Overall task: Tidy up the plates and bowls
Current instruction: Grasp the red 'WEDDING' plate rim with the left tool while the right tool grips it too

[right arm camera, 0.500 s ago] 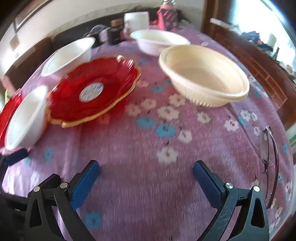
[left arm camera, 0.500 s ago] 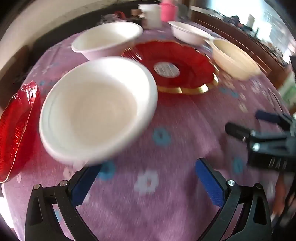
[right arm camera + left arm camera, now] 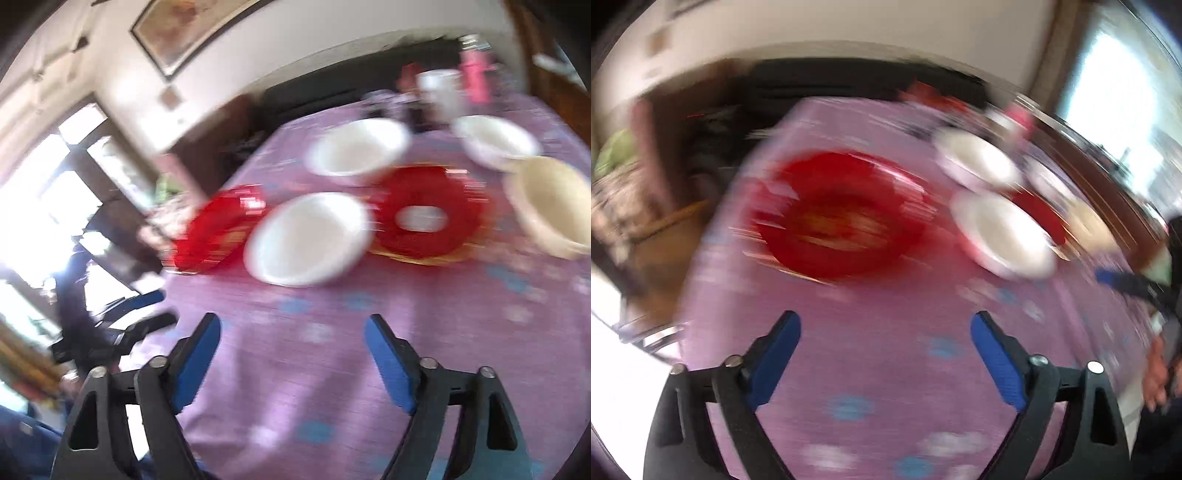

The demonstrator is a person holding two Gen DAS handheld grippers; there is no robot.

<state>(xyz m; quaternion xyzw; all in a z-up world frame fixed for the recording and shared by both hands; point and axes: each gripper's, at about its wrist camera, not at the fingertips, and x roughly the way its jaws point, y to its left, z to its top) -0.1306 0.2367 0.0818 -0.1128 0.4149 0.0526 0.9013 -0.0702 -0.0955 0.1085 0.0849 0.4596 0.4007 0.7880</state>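
Both views are motion-blurred. On the purple flowered tablecloth lie a red plate at the left, also in the right wrist view, a near white bowl, a far white bowl, a gold-rimmed red plate, another white bowl and a cream bowl. My left gripper is open and empty, in front of the left red plate. My right gripper is open and empty, short of the near white bowl.
A white container and a pink bottle stand at the table's far edge. The table's left edge drops off beside the left red plate. The left gripper shows at the left of the right wrist view.
Both grippers have swung left and pulled back. The left view now faces the left red plate instead of the near white bowl. Both stay open and empty.
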